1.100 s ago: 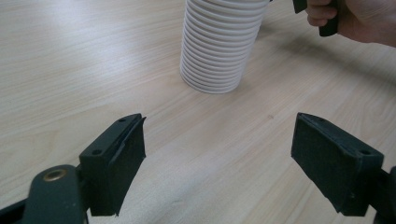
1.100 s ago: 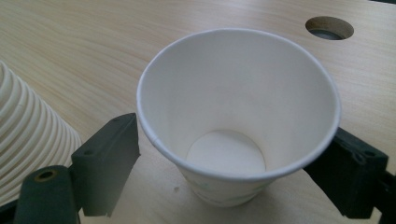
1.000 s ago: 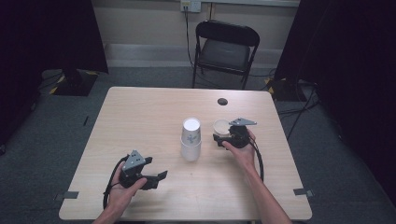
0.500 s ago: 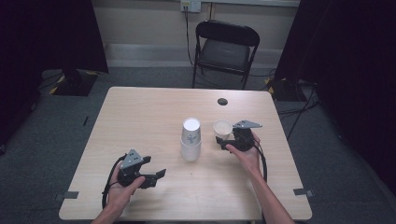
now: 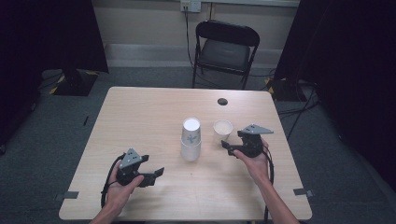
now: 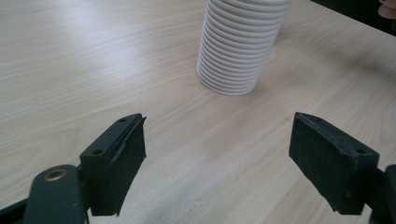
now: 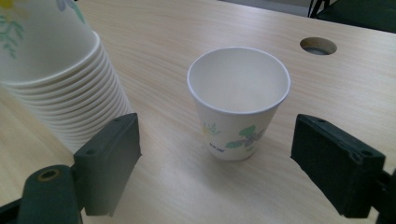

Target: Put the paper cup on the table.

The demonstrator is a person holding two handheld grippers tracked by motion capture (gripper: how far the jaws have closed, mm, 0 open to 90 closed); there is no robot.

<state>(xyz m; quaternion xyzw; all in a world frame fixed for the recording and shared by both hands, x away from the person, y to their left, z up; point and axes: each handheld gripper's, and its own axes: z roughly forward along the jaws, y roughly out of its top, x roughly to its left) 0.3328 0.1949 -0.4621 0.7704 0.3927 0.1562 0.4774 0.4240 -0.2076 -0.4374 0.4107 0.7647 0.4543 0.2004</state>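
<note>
On table (image 5: 140, 116):
Cup (image 5: 222, 131): upright, beside stack (image 5: 191, 139).
Right gripper (image 5: 229, 147): jaws wide apart, just short of cup.
Left gripper (image 5: 156, 173): jaws spread, empty, facing stack.

Ahead of the right gripper (image 7: 217, 158), between its wide-spread jaws, stands a single upright paper cup (image 7: 239, 100), apart from both pads with bare counter (image 5: 140, 116) either side. The stack of cups (image 7: 56, 74) crowds just beyond its left jaw. Open counter lies between the left gripper (image 6: 217, 163) jaws up to the stack.
</note>
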